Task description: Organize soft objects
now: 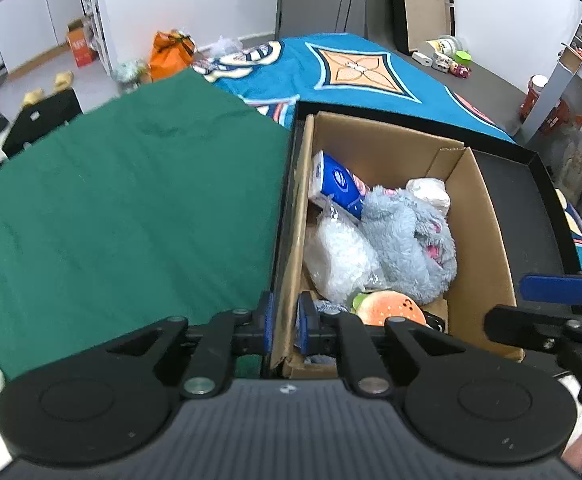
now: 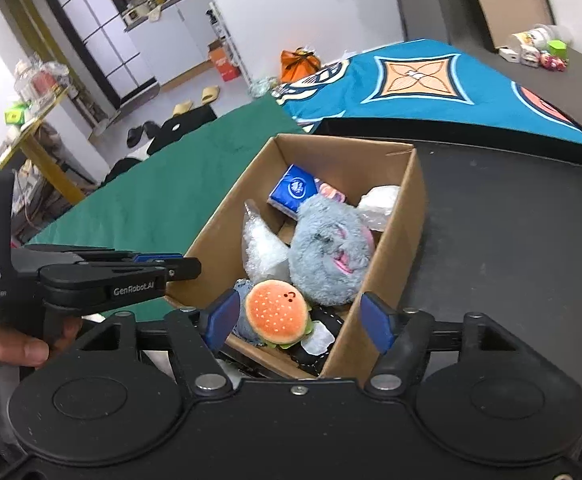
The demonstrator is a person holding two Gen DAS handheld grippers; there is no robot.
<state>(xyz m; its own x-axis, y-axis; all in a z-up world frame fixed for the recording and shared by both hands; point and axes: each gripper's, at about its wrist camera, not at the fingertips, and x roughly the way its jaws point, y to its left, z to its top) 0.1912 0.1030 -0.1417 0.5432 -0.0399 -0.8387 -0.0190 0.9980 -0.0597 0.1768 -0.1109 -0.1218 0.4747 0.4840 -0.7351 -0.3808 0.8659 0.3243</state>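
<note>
"DAS" and "GenRobot.AI" on left gripper (image 2: 167,266)

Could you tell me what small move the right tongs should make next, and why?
Probably lift the right tongs clear. They stand open with the burger plush lying loose in the cardboard box, apparently just dropped. The left tongs clamp the box wall, steadying it.

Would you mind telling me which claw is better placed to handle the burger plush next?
The right claw: it is open with the burger plush between its fingers. The left claw is shut on the cardboard box's wall.
</note>
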